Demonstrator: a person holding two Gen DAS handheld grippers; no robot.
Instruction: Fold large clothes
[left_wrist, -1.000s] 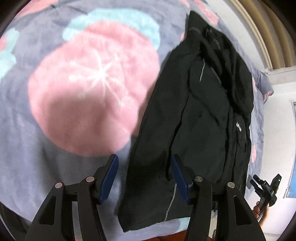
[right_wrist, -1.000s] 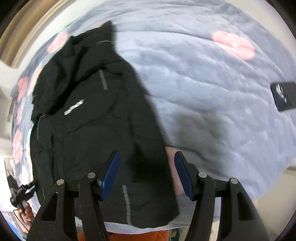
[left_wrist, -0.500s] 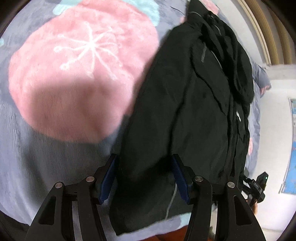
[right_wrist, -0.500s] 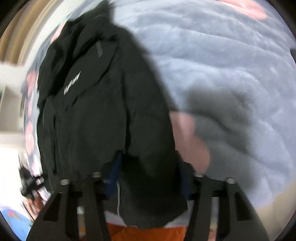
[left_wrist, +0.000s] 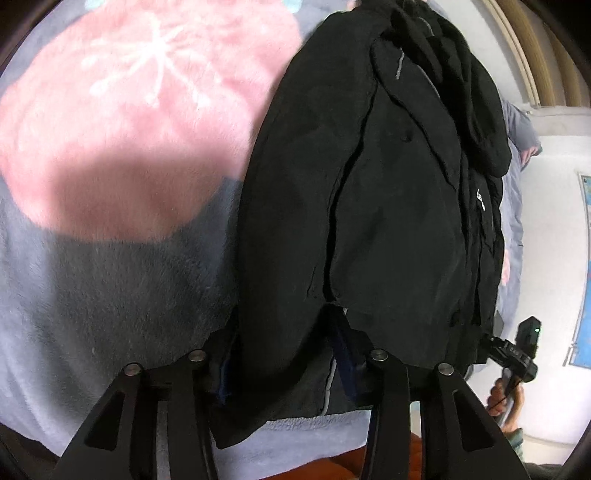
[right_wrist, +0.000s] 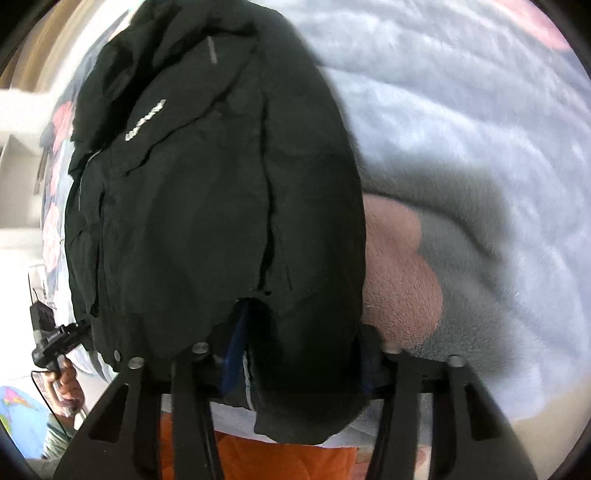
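Note:
A black jacket (left_wrist: 388, 203) lies lengthwise on a grey fleece blanket (left_wrist: 92, 295), hood end far away. My left gripper (left_wrist: 284, 354) is at the near hem; its jaws are closing and a raised fold of the hem fills the gap between the blue pads (left_wrist: 343, 350). In the right wrist view the jacket (right_wrist: 203, 203) shows a white logo, and my right gripper (right_wrist: 299, 350) is closing on the hem's other corner, with cloth bunched between its pads (right_wrist: 232, 354). Each view shows the other gripper at the jacket's side: the right gripper (left_wrist: 517, 354) and the left gripper (right_wrist: 51, 343).
The blanket has a big pink circle (left_wrist: 129, 129) left of the jacket and a pink patch (right_wrist: 399, 266) to its right. Orange cloth (right_wrist: 295, 461) shows below the bed's near edge. A wooden frame (left_wrist: 535, 55) and a white wall stand beyond the bed.
Both grippers came down onto the jacket's near hem and their jaws narrowed from wide apart above the cloth to gripping a fold of it.

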